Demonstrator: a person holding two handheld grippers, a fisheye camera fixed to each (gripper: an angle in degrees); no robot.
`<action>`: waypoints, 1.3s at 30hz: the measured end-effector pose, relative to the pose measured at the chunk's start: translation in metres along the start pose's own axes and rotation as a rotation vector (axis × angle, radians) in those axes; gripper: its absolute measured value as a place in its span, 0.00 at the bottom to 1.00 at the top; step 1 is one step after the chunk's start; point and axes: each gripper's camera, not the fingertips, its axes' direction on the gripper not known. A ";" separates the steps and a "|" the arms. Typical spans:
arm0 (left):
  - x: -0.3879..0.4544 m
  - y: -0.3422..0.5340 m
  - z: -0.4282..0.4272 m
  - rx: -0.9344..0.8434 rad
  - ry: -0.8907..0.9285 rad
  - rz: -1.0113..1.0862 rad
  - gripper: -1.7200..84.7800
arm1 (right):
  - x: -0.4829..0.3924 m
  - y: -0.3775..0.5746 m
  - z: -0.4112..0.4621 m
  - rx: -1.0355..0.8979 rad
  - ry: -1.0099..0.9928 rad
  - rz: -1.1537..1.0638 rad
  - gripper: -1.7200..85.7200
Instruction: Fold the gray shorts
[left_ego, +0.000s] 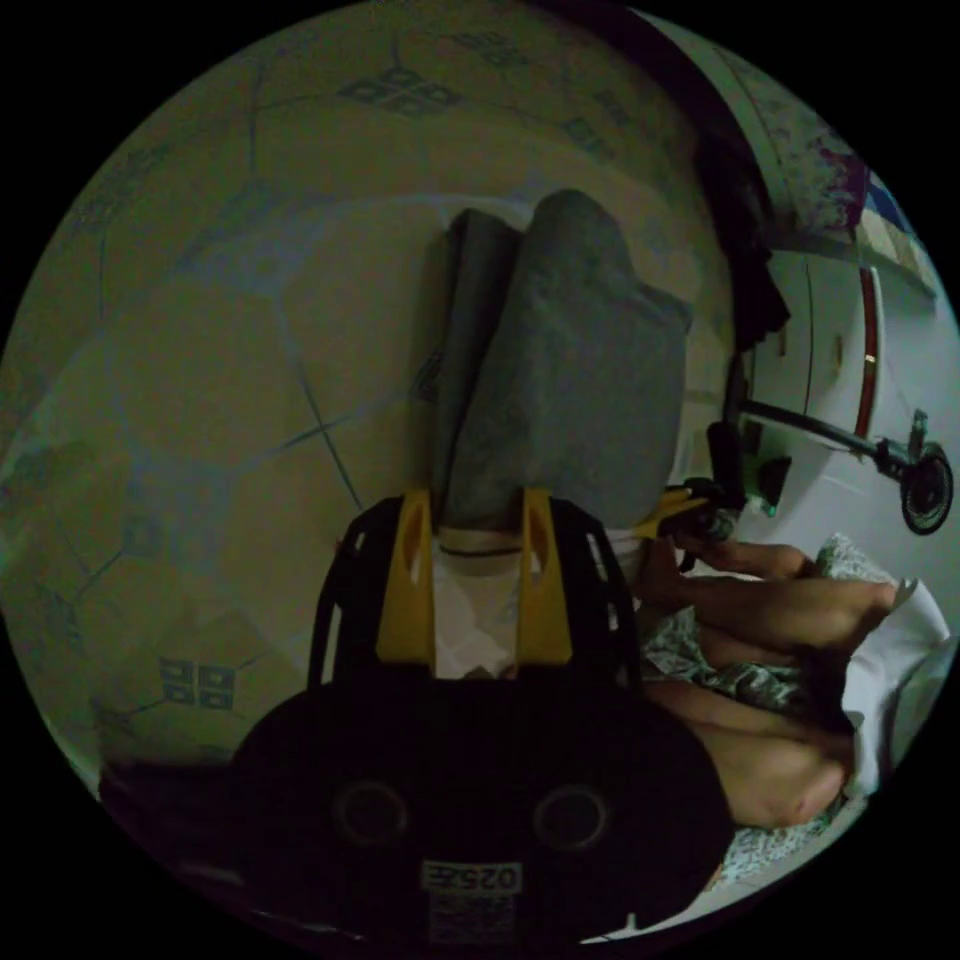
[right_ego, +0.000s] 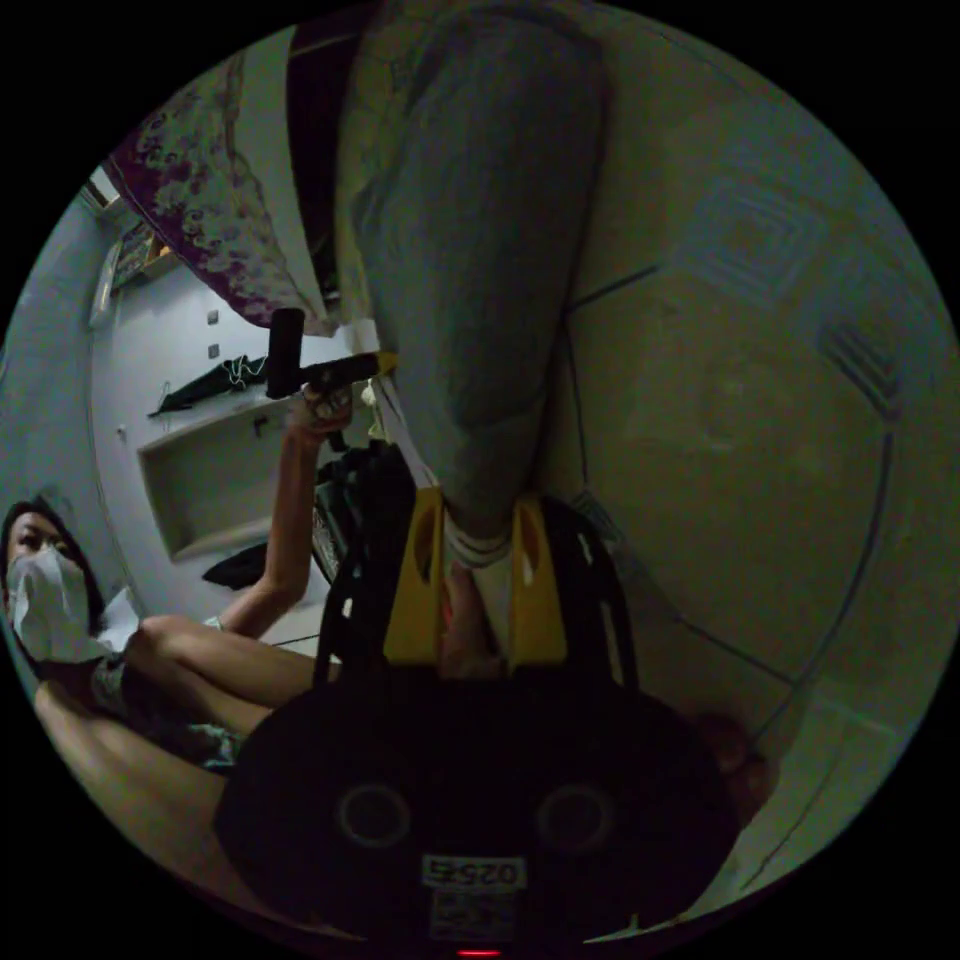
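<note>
Both clamped on the gray shorts (left_ego: 560, 370), left gripper (left_ego: 478, 520) and right gripper (right_ego: 478, 530) each pinching the white waistband (right_ego: 478, 548) between yellow jaws, cloth hanging folded lengthwise above the patterned mat (left_ego: 200, 400), a person's hand (right_ego: 320, 405) nearby.

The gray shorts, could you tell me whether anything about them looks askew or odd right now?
Nothing stands out. The gray shorts hang over the patterned mat, pinched at the waistband by the left hand-held gripper and the right hand-held gripper.
</note>
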 end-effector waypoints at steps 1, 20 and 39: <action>-0.012 0.011 -0.007 0.009 0.042 -0.031 0.11 | 0.002 -0.002 0.008 -0.011 0.005 -0.004 0.12; -0.067 0.407 0.010 0.716 1.137 -0.171 0.04 | -0.189 -0.101 0.134 -0.720 -0.062 -0.209 0.07; 0.055 1.150 -0.391 1.669 0.149 -0.616 0.04 | -0.681 0.147 0.786 -1.392 -0.497 -0.857 0.07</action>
